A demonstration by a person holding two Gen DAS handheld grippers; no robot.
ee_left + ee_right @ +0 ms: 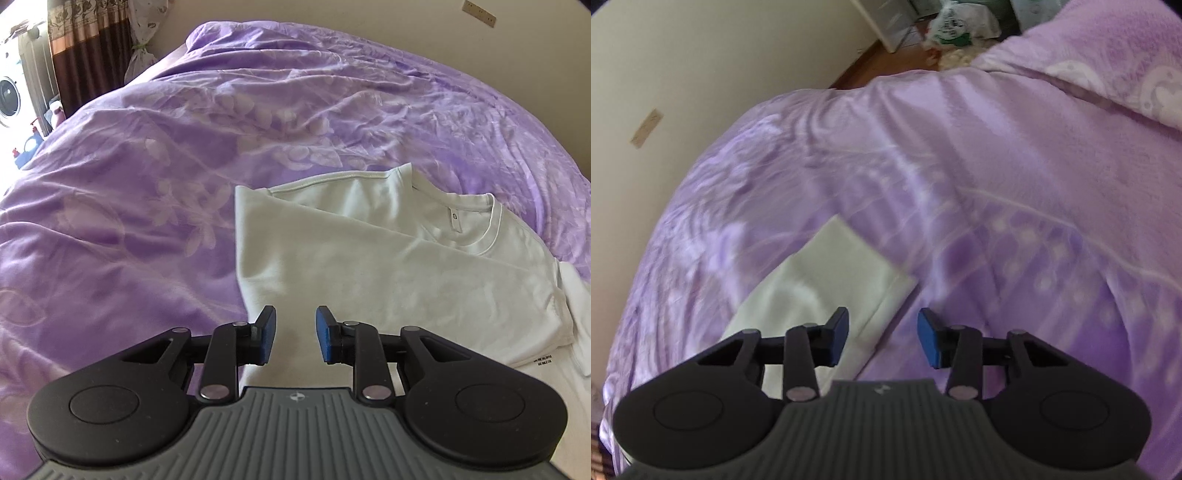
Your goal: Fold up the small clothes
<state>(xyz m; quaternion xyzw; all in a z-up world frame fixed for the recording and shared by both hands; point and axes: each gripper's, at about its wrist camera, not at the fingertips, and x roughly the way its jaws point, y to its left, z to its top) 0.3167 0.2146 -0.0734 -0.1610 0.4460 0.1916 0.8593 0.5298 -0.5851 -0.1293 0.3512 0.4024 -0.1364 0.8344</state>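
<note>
Both tools spread wide and empty, left tool (294,334) and right tool (882,338) above the white T-shirt (388,258).

A home bedroom. A bed (258,110) under a rumpled purple floral cover fills the view. Past its far left corner hang brown curtains (88,48), with a washing machine (9,96) beside them.

A: White cotton-knit T-shirt (388,258), centre right of frame: matt, soft, ribbed collar.
B: Purple floral bedspread (147,184)?
A: Fleecy cloth with a slight sheen, creased.
B: Left gripper (294,334)?
A: Matt black plastic, blue rubbery pads (269,336), dull metal pins, ribbed grey base.
</note>
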